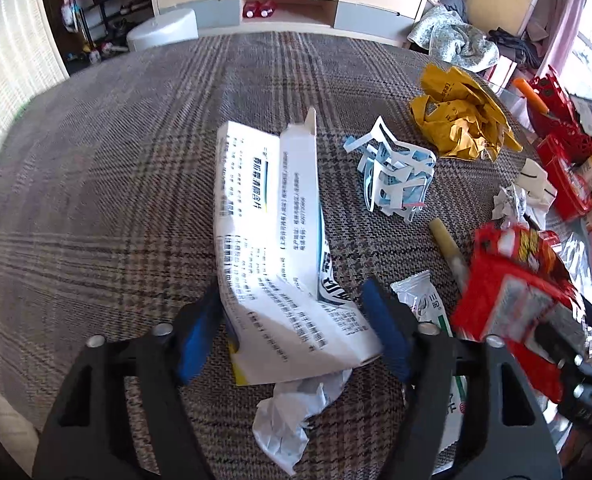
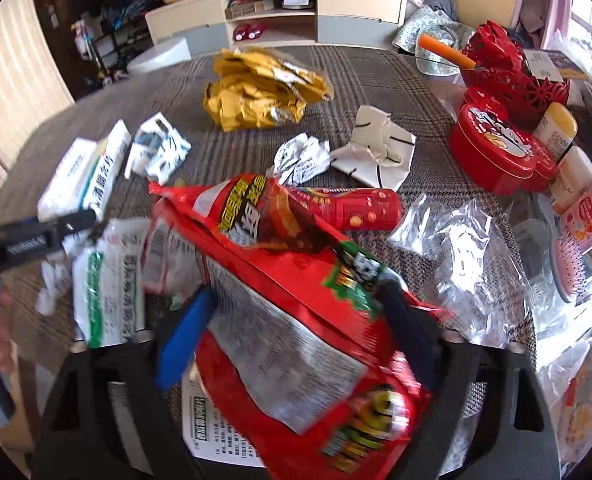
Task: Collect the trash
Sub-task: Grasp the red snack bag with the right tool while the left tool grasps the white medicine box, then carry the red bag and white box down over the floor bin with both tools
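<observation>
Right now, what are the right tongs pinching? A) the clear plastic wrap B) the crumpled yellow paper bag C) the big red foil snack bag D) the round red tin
C: the big red foil snack bag sits squeezed between the right tongs, blue pads against both its sides.
</observation>
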### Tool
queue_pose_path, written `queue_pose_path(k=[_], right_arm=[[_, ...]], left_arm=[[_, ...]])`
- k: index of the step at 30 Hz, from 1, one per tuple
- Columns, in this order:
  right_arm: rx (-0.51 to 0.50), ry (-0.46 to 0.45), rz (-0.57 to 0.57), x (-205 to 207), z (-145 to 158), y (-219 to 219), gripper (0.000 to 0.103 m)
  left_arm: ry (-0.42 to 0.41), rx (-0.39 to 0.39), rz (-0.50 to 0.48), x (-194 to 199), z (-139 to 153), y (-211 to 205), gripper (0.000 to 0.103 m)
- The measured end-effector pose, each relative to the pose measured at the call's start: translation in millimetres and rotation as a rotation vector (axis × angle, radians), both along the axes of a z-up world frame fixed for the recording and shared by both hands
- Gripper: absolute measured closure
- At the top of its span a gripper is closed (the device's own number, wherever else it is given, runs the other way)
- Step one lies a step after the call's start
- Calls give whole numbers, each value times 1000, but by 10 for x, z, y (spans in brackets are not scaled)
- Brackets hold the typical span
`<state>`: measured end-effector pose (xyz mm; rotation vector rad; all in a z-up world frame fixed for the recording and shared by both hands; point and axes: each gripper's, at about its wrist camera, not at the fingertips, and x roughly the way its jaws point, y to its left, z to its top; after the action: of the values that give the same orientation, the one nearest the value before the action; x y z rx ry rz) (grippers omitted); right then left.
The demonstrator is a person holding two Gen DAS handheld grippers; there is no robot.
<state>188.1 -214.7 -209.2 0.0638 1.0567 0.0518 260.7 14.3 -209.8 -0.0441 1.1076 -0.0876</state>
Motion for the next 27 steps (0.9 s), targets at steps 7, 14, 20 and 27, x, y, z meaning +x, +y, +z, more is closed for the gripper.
queue_pose_path(k=[7,14,20,27], right_arm=[[49,-5,24,-12,63,52,52],[74,-67,64,-84,265,167,65],[96,-120,65,-97,358,187,67],[129,-196,66,-194,635,214,72]], left_arm=[[-16,-24,-4,-20,-7,24,40],[-46,-32,1,-60,89,40,42],[-120,-26,15,-142,347,77,43],[-204,-2,23,-398,774,99,43]])
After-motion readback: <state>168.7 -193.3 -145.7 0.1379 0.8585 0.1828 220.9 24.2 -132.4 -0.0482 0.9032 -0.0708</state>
